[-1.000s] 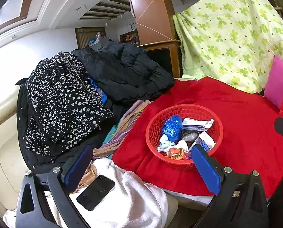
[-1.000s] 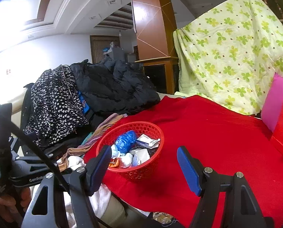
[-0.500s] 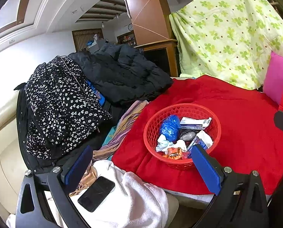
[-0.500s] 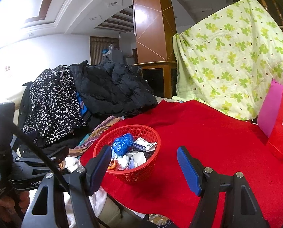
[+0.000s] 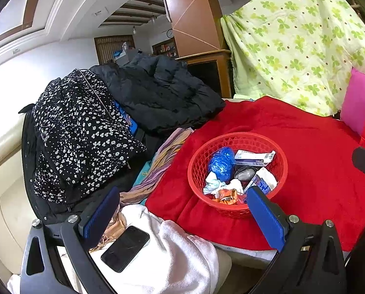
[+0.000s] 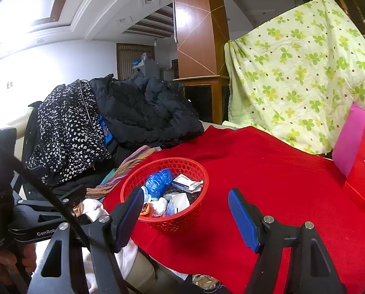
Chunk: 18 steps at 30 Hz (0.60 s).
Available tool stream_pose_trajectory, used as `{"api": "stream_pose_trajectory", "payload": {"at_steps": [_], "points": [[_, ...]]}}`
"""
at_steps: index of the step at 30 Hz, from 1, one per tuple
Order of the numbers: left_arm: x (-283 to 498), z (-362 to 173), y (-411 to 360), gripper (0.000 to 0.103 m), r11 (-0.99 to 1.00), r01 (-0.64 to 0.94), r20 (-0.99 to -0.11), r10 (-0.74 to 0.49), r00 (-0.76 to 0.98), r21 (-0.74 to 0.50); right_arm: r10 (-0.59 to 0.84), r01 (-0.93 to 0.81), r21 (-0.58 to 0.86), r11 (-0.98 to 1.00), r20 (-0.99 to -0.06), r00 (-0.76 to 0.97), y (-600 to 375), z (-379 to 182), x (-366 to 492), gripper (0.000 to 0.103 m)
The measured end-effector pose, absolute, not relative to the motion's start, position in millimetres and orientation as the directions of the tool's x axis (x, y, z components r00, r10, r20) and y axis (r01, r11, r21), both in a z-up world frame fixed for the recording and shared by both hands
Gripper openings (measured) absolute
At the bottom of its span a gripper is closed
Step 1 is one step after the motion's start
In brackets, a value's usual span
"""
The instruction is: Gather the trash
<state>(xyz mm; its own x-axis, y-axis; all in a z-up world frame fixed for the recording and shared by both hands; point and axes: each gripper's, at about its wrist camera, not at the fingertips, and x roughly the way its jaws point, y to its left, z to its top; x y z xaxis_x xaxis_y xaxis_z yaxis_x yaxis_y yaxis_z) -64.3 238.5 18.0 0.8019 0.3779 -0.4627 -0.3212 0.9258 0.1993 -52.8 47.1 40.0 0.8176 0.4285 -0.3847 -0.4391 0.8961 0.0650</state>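
Round red plastic mesh basket (image 5: 237, 171) of wrappers on red blanket (image 5: 305, 152); left claw (image 5: 182, 216) and right claw (image 6: 186, 216), both spread and empty, near it.

A red blanket (image 5: 292, 132) covers the surface, and a green clover-print sheet (image 5: 297, 39) hangs behind it. A pink and red bag (image 6: 358, 156) stands at the right edge. To the left lies a heap of clothes — a black puffer jacket (image 5: 157, 90) next to a black garment with small white flowers (image 5: 79, 127), a striped scarf (image 5: 162, 159) trailing below them. A dark phone (image 5: 124, 248) rests face-up on a white towel (image 5: 177, 257). A wooden pillar (image 6: 197, 24) rises at the back.
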Motion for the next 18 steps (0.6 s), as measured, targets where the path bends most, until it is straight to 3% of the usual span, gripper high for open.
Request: {"api": "stream_pose_trajectory", "payload": {"at_steps": [18], "points": [[-64.4, 16.3, 243.1, 0.103, 0.925, -0.326, -0.467, 0.381, 0.798, 0.196, 0.434, -0.45, 0.058, 0.891, -0.399, 0.808, 54.3, 38.4, -50.1, 0.075]]}}
